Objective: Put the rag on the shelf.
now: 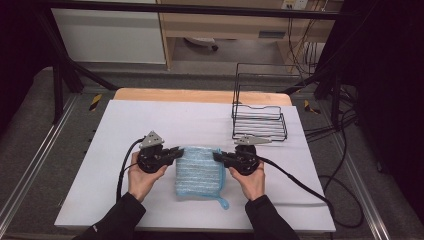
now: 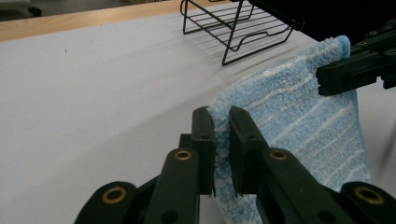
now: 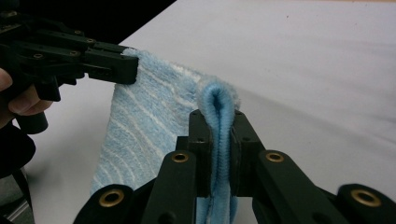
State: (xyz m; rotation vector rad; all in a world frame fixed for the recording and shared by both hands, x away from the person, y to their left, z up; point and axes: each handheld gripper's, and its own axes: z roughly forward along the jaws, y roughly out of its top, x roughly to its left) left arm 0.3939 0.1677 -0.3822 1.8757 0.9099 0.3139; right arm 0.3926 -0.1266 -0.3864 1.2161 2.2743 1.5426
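A light blue striped towel (image 1: 199, 170) hangs between my two grippers above the white table cover (image 1: 150, 120), its lower part still draped toward the table. My left gripper (image 1: 179, 151) is shut on the towel's far left corner; in the left gripper view its jaws pinch the cloth edge (image 2: 220, 140), and the towel (image 2: 299, 121) stretches away to the other gripper. My right gripper (image 1: 216, 155) is shut on the far right corner, and in the right gripper view a folded blue edge (image 3: 218, 116) bulges between its jaws (image 3: 218, 144). A small hanging loop (image 1: 223, 202) dangles at the towel's near right corner.
A black wire rack (image 1: 259, 120) stands at the back right of the table, close behind the right gripper. Cables (image 1: 300, 182) trail from both grippers. A wooden table edge (image 1: 200, 95) runs along the back, with dark frame bars and floor rails around.
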